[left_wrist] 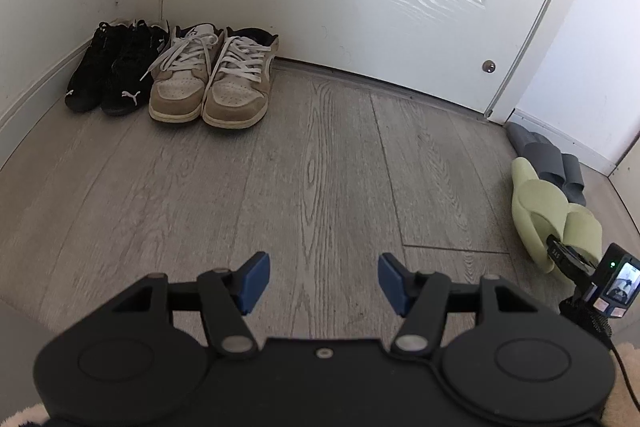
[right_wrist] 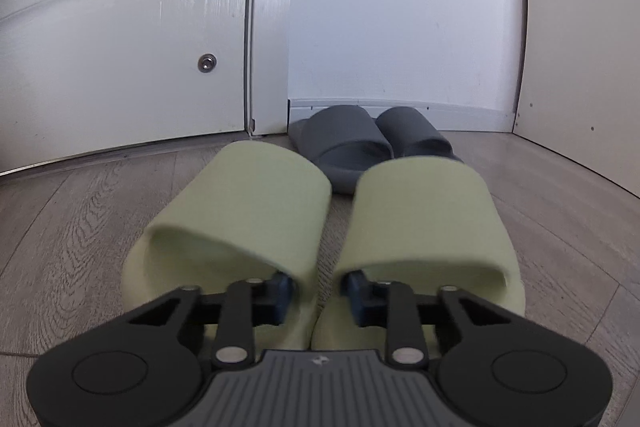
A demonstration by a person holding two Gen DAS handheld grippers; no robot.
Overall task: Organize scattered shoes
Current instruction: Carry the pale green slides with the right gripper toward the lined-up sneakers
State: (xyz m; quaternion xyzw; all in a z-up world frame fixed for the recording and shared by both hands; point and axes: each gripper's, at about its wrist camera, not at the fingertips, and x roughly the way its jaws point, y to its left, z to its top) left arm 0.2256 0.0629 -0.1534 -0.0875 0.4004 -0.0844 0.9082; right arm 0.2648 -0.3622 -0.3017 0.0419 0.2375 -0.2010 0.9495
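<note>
Two Puma-logo black sneakers [left_wrist: 106, 73] | left gripper [left_wrist: 322, 281] spread | right gripper [right_wrist: 318, 297] agape between green slides [right_wrist: 312, 227]

Black sneakers [left_wrist: 106, 71] beside tan sneakers [left_wrist: 212, 79] by door; green slides [right_wrist: 320, 227] paired behind grey slides [right_wrist: 372, 143]

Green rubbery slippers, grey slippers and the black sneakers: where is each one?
Pale green rubber slippers [right_wrist: 256, 203]: right wrist view, left slipper's strap.
Dark grey rubber slippers [right_wrist: 344, 131]: right wrist view, left slipper's strap.
Black lace-up sneakers [left_wrist: 120, 75]: left wrist view, right sneaker's upper.
</note>
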